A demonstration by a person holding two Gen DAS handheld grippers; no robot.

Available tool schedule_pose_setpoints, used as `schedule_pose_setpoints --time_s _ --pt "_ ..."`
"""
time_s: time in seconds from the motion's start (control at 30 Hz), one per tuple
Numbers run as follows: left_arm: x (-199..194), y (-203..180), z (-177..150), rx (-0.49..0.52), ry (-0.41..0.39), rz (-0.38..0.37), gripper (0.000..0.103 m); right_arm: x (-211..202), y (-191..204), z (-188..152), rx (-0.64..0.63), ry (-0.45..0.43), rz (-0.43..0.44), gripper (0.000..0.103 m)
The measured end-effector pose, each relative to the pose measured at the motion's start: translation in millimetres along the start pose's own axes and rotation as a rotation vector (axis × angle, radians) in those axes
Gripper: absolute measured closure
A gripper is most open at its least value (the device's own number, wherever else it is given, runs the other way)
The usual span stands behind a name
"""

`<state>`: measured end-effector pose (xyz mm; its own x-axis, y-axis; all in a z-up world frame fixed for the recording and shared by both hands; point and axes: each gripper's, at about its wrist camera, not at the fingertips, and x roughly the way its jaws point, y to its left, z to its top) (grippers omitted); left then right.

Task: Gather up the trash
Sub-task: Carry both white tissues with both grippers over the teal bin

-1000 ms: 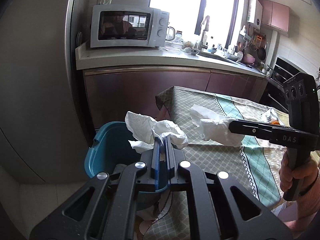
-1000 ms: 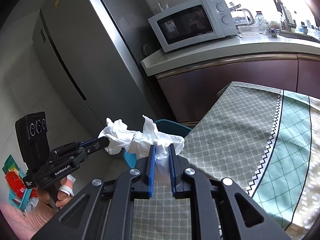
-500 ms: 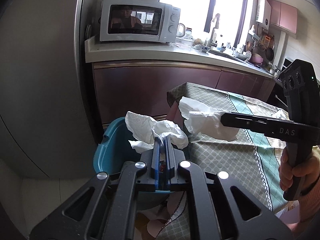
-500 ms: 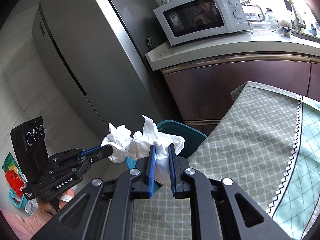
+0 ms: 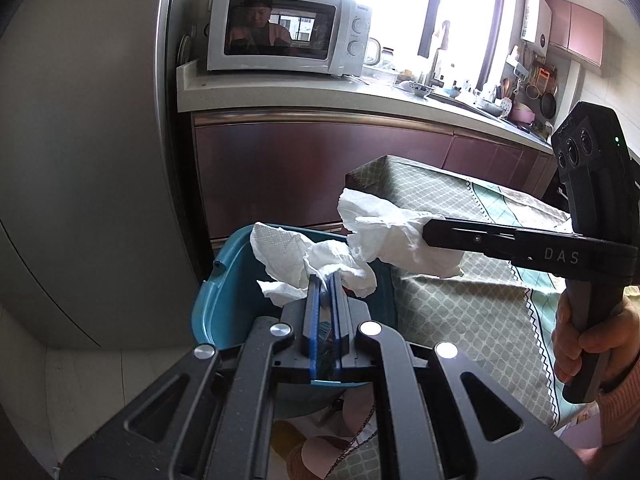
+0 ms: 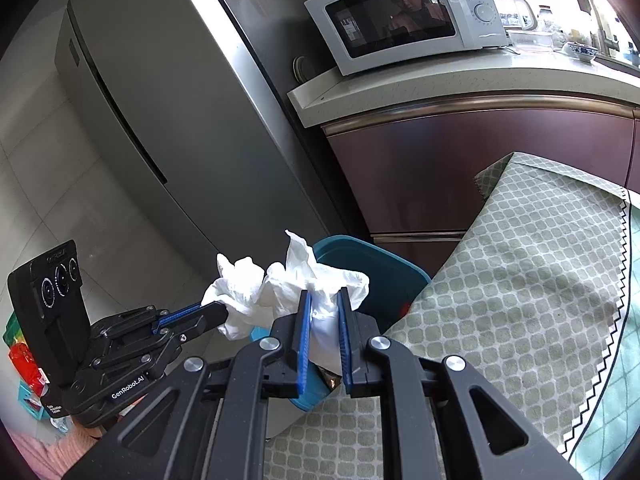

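Note:
My left gripper (image 5: 325,278) is shut on a crumpled white paper towel (image 5: 292,258), held over the open teal trash bin (image 5: 224,304) on the floor. My right gripper (image 6: 323,298) is shut on a second white tissue wad (image 6: 320,280), and in the left wrist view that right gripper (image 5: 430,234) reaches in from the right with its tissue wad (image 5: 384,232) just above the bin's table-side rim. In the right wrist view the left gripper (image 6: 222,312) and its paper towel (image 6: 240,296) sit left of mine, both wads nearly touching over the bin (image 6: 376,276).
A table with a green patterned cloth (image 6: 520,280) stands right beside the bin. A tall grey fridge (image 6: 160,120) rises behind it, next to maroon cabinets (image 5: 320,176) topped by a white microwave (image 5: 288,28). Colourful packages (image 6: 24,364) lie on the tiled floor at far left.
The right gripper has carried its tissue leftward off the table to the bin, closing up on the left gripper's towel. The left gripper has sunk slightly toward the bin.

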<state>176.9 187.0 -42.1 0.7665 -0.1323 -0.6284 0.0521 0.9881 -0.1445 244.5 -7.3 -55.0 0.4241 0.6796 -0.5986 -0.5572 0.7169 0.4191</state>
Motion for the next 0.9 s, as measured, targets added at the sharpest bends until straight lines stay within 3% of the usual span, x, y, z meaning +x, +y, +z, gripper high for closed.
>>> schedule_pose_setpoints --time_s 0.9 --pt "63 18 -15 -0.025 0.119 0.039 0.096 71 7 11 -0.005 0.120 -0.062 0.090"
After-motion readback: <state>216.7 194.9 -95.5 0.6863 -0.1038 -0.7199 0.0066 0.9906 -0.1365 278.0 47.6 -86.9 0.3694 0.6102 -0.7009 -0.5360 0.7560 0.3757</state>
